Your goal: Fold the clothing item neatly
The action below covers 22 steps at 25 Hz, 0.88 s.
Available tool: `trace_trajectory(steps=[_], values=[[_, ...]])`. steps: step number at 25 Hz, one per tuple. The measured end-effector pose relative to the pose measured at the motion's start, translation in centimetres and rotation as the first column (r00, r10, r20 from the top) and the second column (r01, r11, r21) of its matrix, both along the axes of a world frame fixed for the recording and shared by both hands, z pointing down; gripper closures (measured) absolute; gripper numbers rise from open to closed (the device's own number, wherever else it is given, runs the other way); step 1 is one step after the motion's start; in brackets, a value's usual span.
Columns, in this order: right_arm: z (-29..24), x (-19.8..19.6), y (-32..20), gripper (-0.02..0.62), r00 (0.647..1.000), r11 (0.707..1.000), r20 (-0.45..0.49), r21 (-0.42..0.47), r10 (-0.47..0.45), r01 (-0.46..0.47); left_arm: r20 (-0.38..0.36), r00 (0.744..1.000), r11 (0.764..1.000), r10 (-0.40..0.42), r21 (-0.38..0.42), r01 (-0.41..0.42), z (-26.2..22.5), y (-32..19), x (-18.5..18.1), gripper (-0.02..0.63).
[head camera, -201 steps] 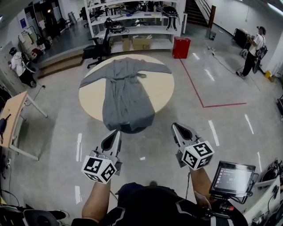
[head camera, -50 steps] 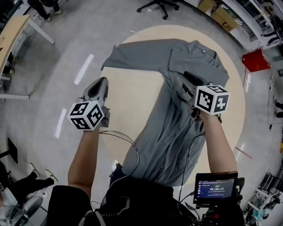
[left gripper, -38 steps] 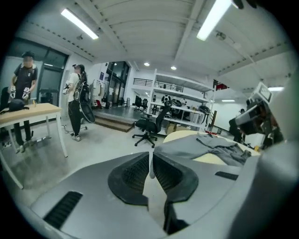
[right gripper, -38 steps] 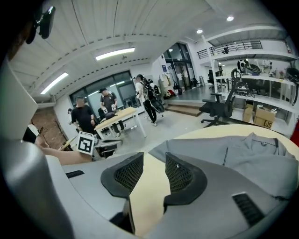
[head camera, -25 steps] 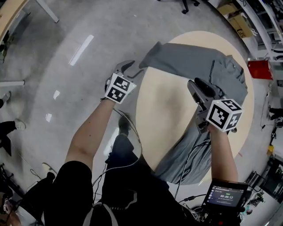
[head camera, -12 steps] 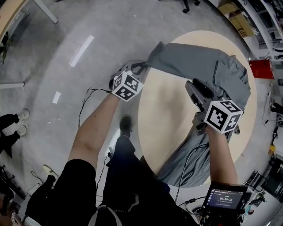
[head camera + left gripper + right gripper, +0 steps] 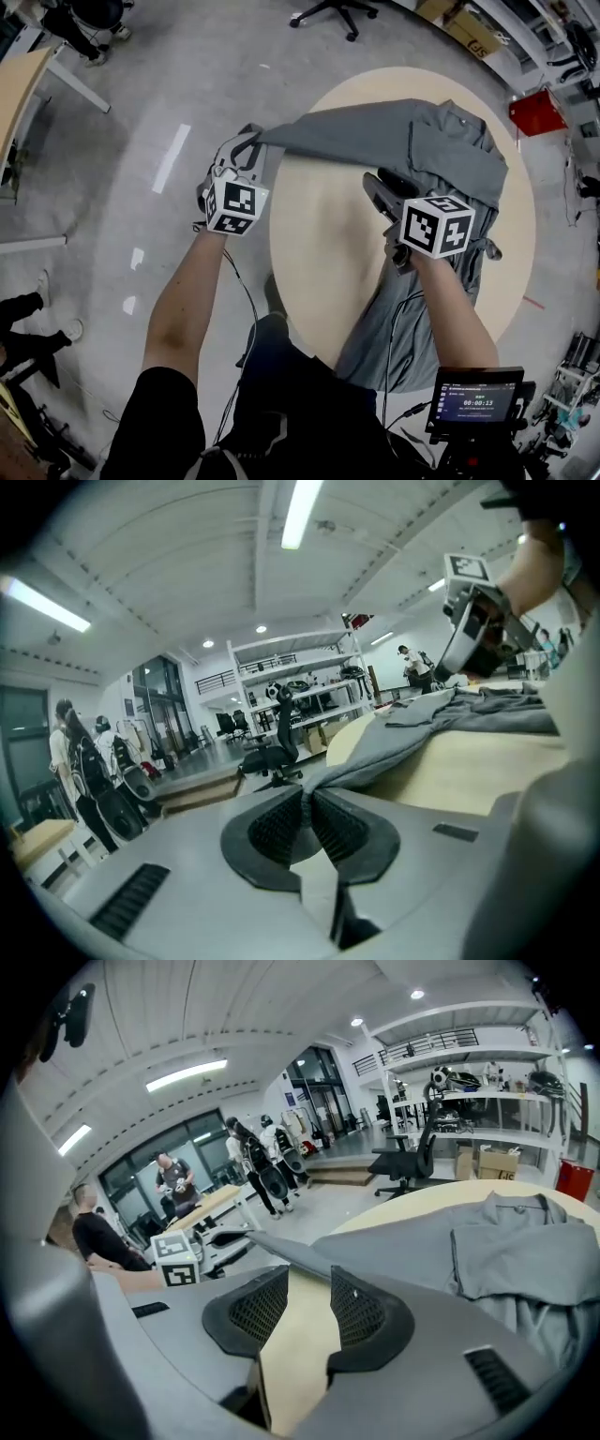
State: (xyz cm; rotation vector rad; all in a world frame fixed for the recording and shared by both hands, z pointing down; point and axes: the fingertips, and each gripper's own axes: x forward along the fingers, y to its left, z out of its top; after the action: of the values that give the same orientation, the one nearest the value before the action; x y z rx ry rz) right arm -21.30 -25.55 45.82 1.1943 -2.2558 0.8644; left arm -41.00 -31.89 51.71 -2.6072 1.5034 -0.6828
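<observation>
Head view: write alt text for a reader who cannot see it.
The left hand-held gripper, jaws just closed on a sleeve end of the long grey fabric garment, holds it lifted past the left edge of the round light wooden table. The right hand-held gripper, jaws apart, hovers above that table beside the garment's body.

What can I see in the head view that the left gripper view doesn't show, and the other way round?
Only the head view shows the person's left arm and the small screen by the waist. Only the left gripper view shows the left gripper close up: its jaws, which have just been closing, pinch the end of the sleeve, with ceiling lights overhead. Both show the grey garment lying on the round table, and the right gripper.
</observation>
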Motion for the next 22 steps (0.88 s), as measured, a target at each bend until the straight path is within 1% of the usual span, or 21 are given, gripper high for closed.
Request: trace_trajectory(steps=[2,5,9,11,15,19,20,22], values=[[-1.1,1.7,0.6,0.465,0.998,0.998,0.026,0.026,0.050,-0.051,0.032,0.999,0.998,0.017,0.055,-0.019,-3.6,-0.2,0.8,0.581],[-3.9,6.7,0.8,0.465,0.992,0.991,0.061,0.067,0.110,-0.114,0.106,0.994,0.989,0.033,0.138,-0.048,-8.8,-1.4,4.0,0.581],[-6.0,15.1,1.5,0.465,0.981,0.980,0.089,0.084,0.171,-0.179,0.191,0.981,0.981,0.025,0.184,-0.061,-13.1,-3.6,9.4,0.581],[-6.4,19.0,2.3,0.465,0.971,0.971,0.108,0.090,0.213,-0.223,0.217,0.975,0.977,0.040,0.197,-0.084,-14.8,-4.6,12.6,0.581],[-6.2,26.7,3.3,0.465,0.940,0.941,0.141,0.095,0.311,-0.326,0.259,0.960,0.965,0.105,0.208,-0.161,-17.0,-7.2,20.1,0.581],[-4.8,34.4,5.9,0.465,0.914,0.918,0.172,0.086,0.368,-0.386,0.243,0.961,0.963,0.132,0.199,-0.182,-17.2,-8.4,28.4,0.581],[-4.3,36.4,6.8,0.465,0.904,0.910,0.182,0.083,0.386,-0.405,0.243,0.960,0.961,0.139,0.201,-0.190,-17.0,-8.6,30.9,0.581],[-3.3,40.7,8.7,0.465,0.873,0.884,0.217,0.078,0.436,-0.461,0.220,0.961,0.959,0.170,0.186,-0.213,-16.4,-9.4,36.9,0.581]])
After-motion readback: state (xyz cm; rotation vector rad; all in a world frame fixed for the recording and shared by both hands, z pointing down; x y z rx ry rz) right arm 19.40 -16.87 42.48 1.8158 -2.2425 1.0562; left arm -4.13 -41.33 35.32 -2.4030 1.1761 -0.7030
